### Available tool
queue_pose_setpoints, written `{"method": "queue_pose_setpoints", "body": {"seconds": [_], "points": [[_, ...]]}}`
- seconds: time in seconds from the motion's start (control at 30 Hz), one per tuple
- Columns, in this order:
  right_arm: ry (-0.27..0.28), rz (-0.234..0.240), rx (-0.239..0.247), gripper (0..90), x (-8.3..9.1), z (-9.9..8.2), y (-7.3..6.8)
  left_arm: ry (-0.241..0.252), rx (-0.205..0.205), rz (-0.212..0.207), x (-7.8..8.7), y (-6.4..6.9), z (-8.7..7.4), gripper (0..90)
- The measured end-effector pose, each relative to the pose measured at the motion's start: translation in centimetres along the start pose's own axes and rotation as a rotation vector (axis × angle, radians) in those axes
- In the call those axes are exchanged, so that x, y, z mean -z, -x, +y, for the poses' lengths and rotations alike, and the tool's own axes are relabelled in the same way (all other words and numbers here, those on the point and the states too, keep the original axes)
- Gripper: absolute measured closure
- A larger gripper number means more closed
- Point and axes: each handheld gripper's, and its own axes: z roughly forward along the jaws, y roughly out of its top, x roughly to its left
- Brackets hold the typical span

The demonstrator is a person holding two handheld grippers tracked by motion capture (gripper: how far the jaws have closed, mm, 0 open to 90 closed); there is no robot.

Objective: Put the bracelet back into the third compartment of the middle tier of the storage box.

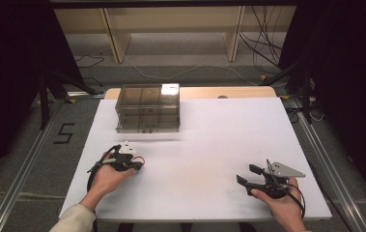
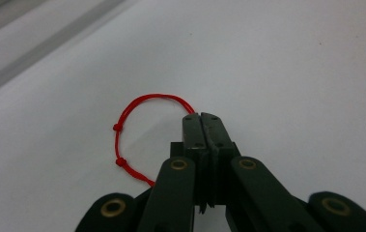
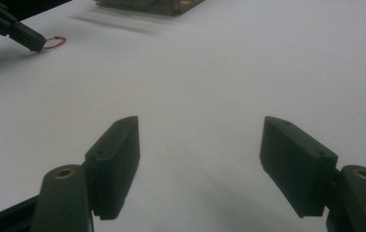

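Observation:
A thin red cord loop (image 2: 122,116) with two small knots lies on the white table (image 1: 209,135). My left gripper (image 2: 203,116) is shut on it, the jaws pressed together with the cord running in at their tip. From above, that gripper (image 1: 139,166) rests at the table's front left with the red cord (image 1: 141,160) at its tip. The right gripper view has the same gripper (image 3: 31,42) and cord (image 3: 57,42) at its far left. My right gripper (image 1: 247,174) stands open at the front right, jaws wide (image 3: 200,123), nothing between them.
A smoky clear plastic drawer box (image 1: 147,108) stands at the back left of the table, also in the right gripper view (image 3: 156,6). Beyond the table's far edge are wooden shelving (image 1: 171,29) and cables on the floor. Metal rails run along both sides.

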Motion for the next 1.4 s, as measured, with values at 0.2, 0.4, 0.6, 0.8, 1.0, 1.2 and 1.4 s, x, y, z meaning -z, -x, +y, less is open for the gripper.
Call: {"method": "queue_pose_setpoints", "body": {"seconds": [0.2, 0.4, 0.6, 0.8, 1.0, 1.2, 1.4], "points": [[-0.001, -0.001, 0.0, 31.2, 0.0, 0.0, 0.0, 0.024, 0.014, -0.001, 0.3, 0.0, 0.2, 89.8], [-0.001, -0.001, 0.0, 31.2, 0.0, 0.0, 0.0, 0.054, 0.017, -0.002, 0.5, 0.2, 0.4, 89.9], [-0.001, -0.001, 0.0, 31.2, 0.0, 0.0, 0.0, 0.072, 0.003, 0.012, 0.5, 0.3, 0.6, 89.8], [-0.001, -0.003, 0.001, 31.2, 0.0, 0.0, 0.0, 0.091, 0.005, 0.015, 0.6, 0.3, 0.8, 89.9], [-0.001, -0.001, 0.001, 31.5, 0.0, 0.0, 0.0, 0.104, 0.009, 0.008, 0.7, 0.3, 1.1, 89.9], [-0.002, -0.001, 0.001, 31.5, 0.0, 0.0, 0.0, 0.121, 0.008, 0.012, 0.8, 0.3, 1.4, 89.9], [-0.001, -0.002, 0.0, 31.5, -0.1, 0.0, 0.0, 0.131, 0.009, 0.015, 0.9, 0.3, 1.8, 89.9]]}}
